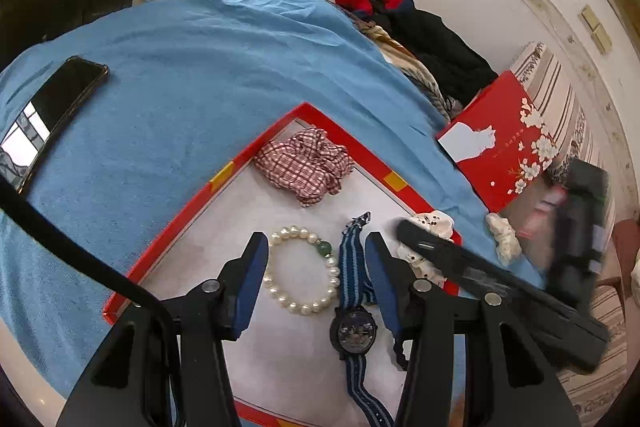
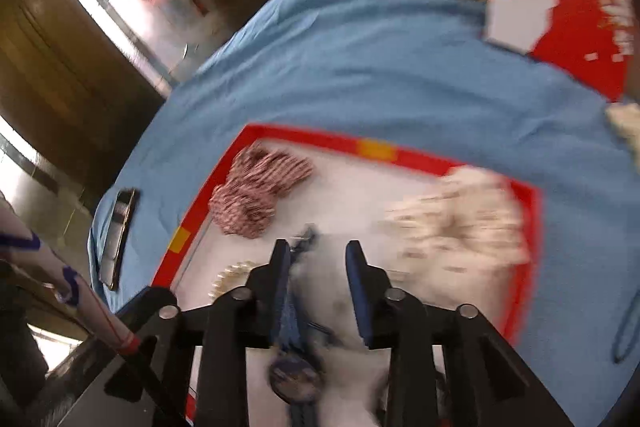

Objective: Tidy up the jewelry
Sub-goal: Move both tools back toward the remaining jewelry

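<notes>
A red-rimmed tray (image 1: pixel 180 223) with a white floor lies on a blue cloth. In it are a red checked scrunchie (image 1: pixel 306 165), a pearl bracelet (image 1: pixel 302 269) with a green bead, a blue-strapped watch (image 1: pixel 354 327) and a white spotted scrunchie (image 1: pixel 430 227) on the right rim. My left gripper (image 1: pixel 316 247) is open and empty above the bracelet and watch strap. My right gripper (image 2: pixel 318 253) is open and empty over the tray, its view blurred; the watch (image 2: pixel 296 375) and the white scrunchie (image 2: pixel 456 223) show there. The right gripper's finger (image 1: pixel 480 267) crosses the left view.
A black phone (image 1: pixel 56 111) lies on the blue cloth (image 1: pixel 200 67) at the left. A red box lid (image 1: pixel 504 139) with white blossoms rests at the right. A second white scrunchie (image 1: pixel 504 237) lies beside the tray. Piled clothes (image 1: pixel 420 39) sit at the back.
</notes>
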A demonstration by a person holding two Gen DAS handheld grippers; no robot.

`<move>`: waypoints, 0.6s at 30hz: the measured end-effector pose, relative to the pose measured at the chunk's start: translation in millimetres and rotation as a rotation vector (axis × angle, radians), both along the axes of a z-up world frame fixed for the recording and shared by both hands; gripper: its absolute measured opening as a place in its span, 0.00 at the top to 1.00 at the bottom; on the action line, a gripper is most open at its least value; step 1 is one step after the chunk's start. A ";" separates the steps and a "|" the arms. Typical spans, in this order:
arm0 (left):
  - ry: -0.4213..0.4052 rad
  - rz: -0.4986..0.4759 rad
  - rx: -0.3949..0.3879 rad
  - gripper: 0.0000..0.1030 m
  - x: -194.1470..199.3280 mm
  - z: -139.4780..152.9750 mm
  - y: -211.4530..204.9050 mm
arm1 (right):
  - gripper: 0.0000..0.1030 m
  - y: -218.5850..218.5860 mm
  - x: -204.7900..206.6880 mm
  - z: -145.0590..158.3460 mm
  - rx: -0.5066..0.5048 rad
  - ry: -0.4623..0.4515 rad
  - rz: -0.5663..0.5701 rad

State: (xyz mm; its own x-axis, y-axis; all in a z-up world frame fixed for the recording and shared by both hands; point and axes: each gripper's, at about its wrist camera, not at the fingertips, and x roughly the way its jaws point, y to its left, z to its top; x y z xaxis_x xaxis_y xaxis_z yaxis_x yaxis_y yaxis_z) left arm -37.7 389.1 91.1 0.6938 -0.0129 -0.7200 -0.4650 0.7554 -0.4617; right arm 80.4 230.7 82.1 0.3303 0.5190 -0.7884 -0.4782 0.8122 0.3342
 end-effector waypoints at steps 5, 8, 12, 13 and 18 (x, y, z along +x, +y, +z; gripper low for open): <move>0.007 -0.029 0.021 0.52 4.2 2.9 -18.0 | 0.62 -82.5 -19.9 16.2 -0.044 -0.057 -0.095; 0.005 -0.067 0.034 0.52 7.5 6.1 -36.4 | 0.62 -142.9 -42.9 8.7 -0.084 -0.060 -0.150; 0.000 -0.153 0.082 0.52 13.8 12.4 -75.8 | 0.62 -230.2 -70.1 -8.5 -0.164 -0.043 -0.255; -0.001 -0.182 0.091 0.52 16.2 13.3 -89.0 | 0.62 -251.1 -74.9 -13.6 -0.179 -0.029 -0.284; -0.002 -0.321 0.103 0.50 28.7 13.5 -150.7 | 0.62 -342.6 -90.2 -31.7 -0.230 0.018 -0.455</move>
